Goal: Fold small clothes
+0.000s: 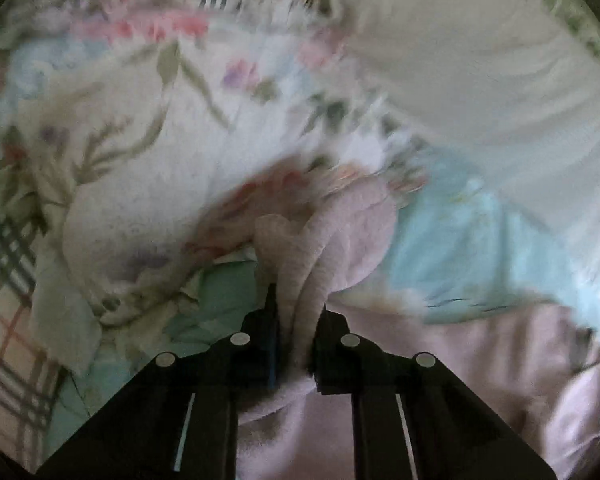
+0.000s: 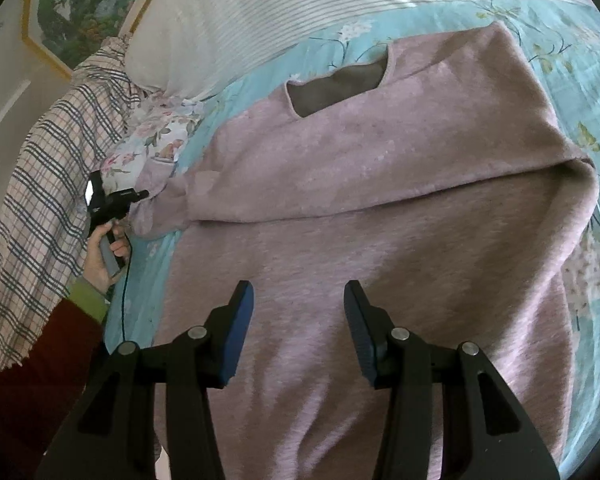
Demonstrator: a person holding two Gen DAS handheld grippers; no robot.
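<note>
stage: early, judged | pink sweater point(image 2: 380, 208) spread on bed point(image 2: 260, 64), right sleeve folded across | left gripper point(image 1: 298, 312) fingers clenched on left sleeve cuff point(image 1: 300, 264) | right gripper point(image 2: 298, 332) fingers released above hem | left: remaining folds

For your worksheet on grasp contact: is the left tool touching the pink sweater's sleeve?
Touching. The left wrist view shows the left tool shut on the sleeve.

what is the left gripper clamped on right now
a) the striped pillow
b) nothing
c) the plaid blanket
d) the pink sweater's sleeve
d: the left gripper has its jaws shut on a bunched fold of the pink sweater's sleeve, while the right gripper hangs open above the sweater's body.
</note>
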